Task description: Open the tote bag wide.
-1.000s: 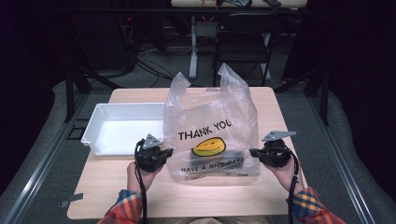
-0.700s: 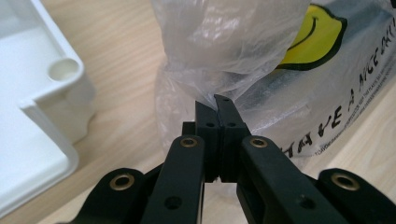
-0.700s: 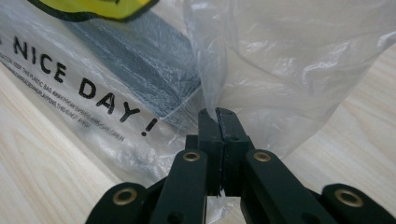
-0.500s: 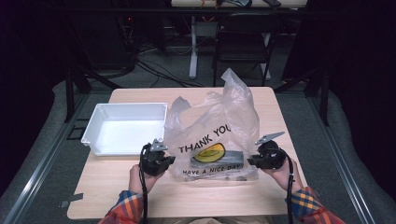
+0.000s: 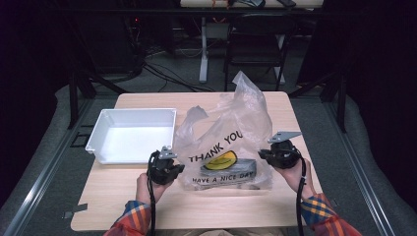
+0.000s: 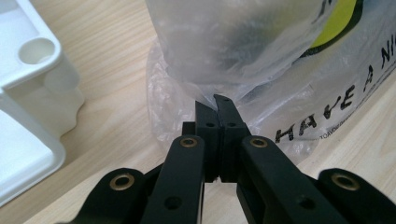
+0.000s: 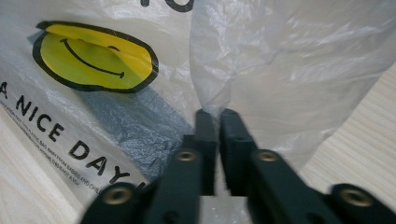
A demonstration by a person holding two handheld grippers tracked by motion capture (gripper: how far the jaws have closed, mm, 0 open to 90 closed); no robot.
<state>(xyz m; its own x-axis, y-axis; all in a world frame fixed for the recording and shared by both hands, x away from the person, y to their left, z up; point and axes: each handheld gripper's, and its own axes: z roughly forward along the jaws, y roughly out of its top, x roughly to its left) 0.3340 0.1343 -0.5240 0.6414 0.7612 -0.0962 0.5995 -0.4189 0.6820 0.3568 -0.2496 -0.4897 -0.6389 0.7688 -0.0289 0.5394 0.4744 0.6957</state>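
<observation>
You see a clear plastic bag (image 5: pixel 228 152) printed THANK YOU with a yellow smiley, standing crumpled mid-table, something dark inside.

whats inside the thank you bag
Through the clear plastic bag a dark, flat thing lies along the bottom. The print and creases cover it, so I cannot tell what it is.

Dark object (image 5: pixel 231 166) inside the plastic bag (image 5: pixel 231 128) (blurred by film), white tray (image 6: pixel 23 93) cut off at the edge.
</observation>
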